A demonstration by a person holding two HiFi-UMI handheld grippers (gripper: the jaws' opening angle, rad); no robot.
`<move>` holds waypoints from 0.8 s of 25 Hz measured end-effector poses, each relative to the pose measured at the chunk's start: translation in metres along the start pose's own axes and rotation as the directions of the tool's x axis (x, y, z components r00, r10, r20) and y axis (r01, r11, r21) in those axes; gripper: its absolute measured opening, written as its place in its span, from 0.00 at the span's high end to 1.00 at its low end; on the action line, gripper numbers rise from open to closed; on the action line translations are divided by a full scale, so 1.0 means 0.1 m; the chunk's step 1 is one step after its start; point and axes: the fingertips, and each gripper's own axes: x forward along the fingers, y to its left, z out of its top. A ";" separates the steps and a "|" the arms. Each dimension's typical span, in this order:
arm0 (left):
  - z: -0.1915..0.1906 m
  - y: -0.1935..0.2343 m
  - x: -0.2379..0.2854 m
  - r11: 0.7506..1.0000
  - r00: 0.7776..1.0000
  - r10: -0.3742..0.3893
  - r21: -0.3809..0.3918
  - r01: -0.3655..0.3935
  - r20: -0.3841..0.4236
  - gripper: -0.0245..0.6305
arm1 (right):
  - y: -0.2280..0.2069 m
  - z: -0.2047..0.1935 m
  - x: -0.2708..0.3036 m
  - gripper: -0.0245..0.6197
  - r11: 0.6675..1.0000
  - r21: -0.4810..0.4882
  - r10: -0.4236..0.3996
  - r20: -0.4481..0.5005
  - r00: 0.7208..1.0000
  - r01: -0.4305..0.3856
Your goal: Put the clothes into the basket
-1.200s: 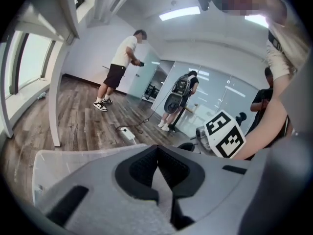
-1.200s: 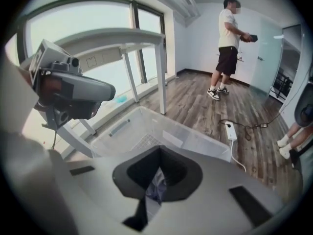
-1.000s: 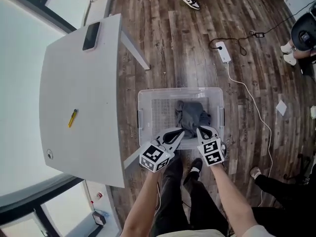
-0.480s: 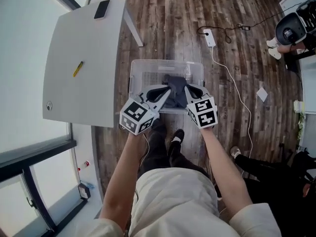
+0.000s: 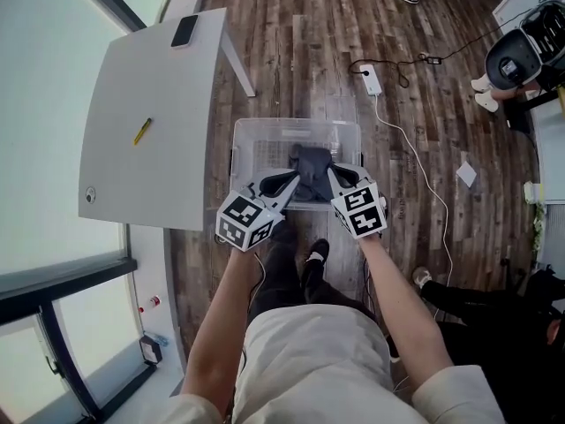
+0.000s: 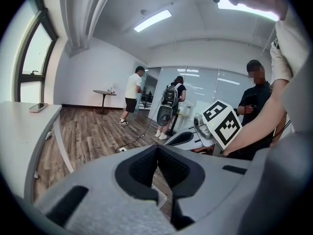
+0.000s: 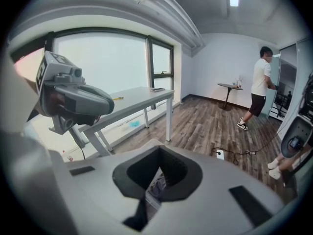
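Two grippers, left gripper [image 5: 284, 184] and right gripper [image 5: 338, 177], both with jaws pressed together and nothing between them. They hang side by side over near rim of basket [image 5: 243, 148].

Dark grey clothes [image 5: 311, 162] lie bundled inside basket, which stands on floor beside table [image 5: 132, 175].

Step judged: clearing away from filled basket; task looks near done. Best practice: lift straight, check that no fabric trails over rim.

Surroundings: phone [image 5: 185, 31] and yellow pen [image 5: 142, 131] on table; table leg [image 5: 237, 60] beyond basket's far left corner; power strip [image 5: 371, 79] with white cable [image 5: 415, 162] on floor to right. Nothing appears to obstruct.
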 end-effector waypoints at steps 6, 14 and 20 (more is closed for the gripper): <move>-0.08 0.01 -0.09 1.000 1.000 0.010 -0.015 -0.010 -0.002 0.94 | 0.11 -0.05 0.07 0.94 1.000 0.001 0.009 -0.006 1.000 -0.009; -0.16 0.04 -0.22 0.999 0.999 0.032 -0.028 -0.033 -0.014 0.94 | 0.19 -0.05 0.10 0.94 1.000 -0.017 0.003 -0.003 1.000 -0.003; -0.24 0.01 -0.31 0.997 0.999 0.046 -0.053 -0.048 -0.025 0.94 | 0.33 0.00 0.06 0.94 0.999 -0.024 0.031 -0.018 0.999 -0.031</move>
